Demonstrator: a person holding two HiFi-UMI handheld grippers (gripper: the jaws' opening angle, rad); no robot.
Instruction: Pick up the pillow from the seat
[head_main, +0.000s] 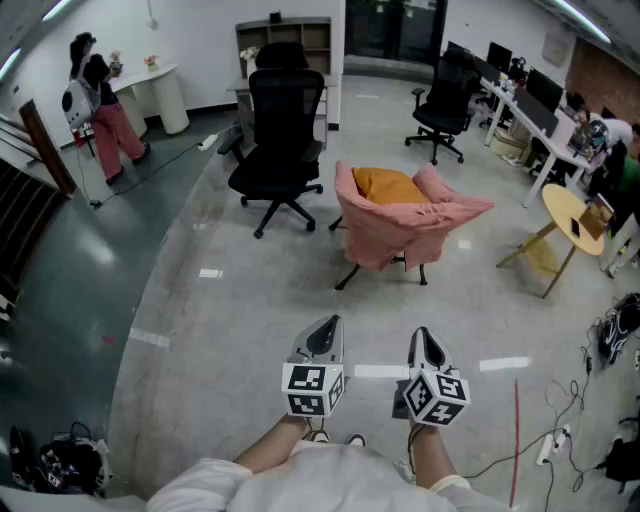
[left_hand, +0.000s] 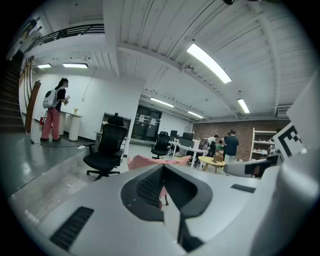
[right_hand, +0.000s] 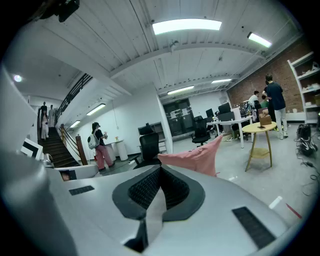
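An orange pillow (head_main: 390, 186) lies on the seat of a chair draped in pink cloth (head_main: 400, 235), in the middle of the room ahead of me in the head view. My left gripper (head_main: 324, 331) and right gripper (head_main: 426, 345) are held side by side low in that view, well short of the chair, both shut with nothing between the jaws. In the left gripper view the pink cloth (left_hand: 150, 161) peeks over the shut left gripper (left_hand: 162, 169). The right gripper view shows a corner of the pink cloth (right_hand: 197, 157) beyond the shut right gripper (right_hand: 159, 171). The pillow is hidden in both gripper views.
A black office chair (head_main: 283, 140) stands left of the pink chair, another (head_main: 442, 105) behind it. A round yellow side table (head_main: 566, 220) is at the right, desks with monitors (head_main: 525, 100) beyond. Cables and a power strip (head_main: 556, 443) lie on the floor at right. A person (head_main: 100, 105) stands far left.
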